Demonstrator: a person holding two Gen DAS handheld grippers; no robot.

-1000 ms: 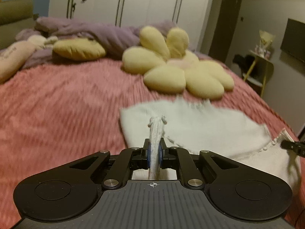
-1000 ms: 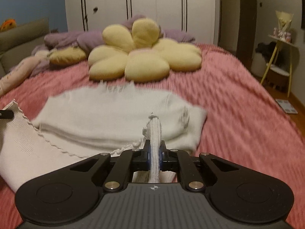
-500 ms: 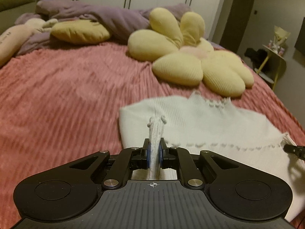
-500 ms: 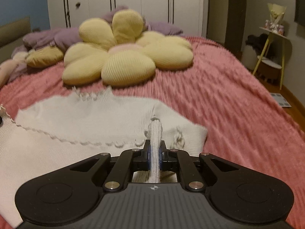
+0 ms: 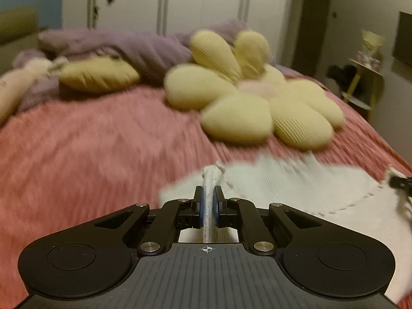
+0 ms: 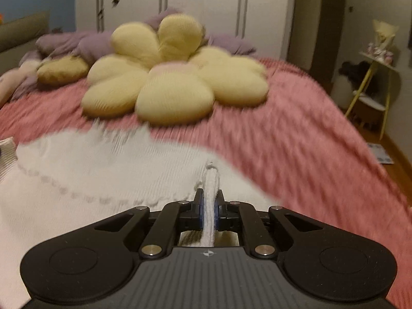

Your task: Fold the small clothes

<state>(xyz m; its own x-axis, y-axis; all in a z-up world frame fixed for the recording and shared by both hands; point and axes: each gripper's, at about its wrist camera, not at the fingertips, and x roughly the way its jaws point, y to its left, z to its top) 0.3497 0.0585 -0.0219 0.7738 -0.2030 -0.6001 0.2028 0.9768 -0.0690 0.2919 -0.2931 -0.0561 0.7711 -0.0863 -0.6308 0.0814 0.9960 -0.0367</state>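
Note:
A small white knit garment (image 5: 291,182) lies on the pink bedspread (image 5: 90,154), partly doubled over itself. My left gripper (image 5: 209,200) is shut on its left edge, a pinched fold standing up between the fingers. My right gripper (image 6: 209,203) is shut on the right edge of the same garment (image 6: 103,170), which spreads to the left in the right wrist view. The tip of the right gripper shows at the far right of the left wrist view (image 5: 399,181). Both views are blurred by motion.
A large yellow flower cushion (image 6: 175,77) lies just beyond the garment. A yellow pillow (image 5: 97,74) and purple bedding (image 5: 134,49) lie at the head of the bed. A small side table (image 6: 373,77) stands off the right edge of the bed. White wardrobes stand behind.
Both grippers, still shut on the garment's edges, have moved forward toward the flower cushion, carrying the held edge over the lying part. The cushion looms larger now.

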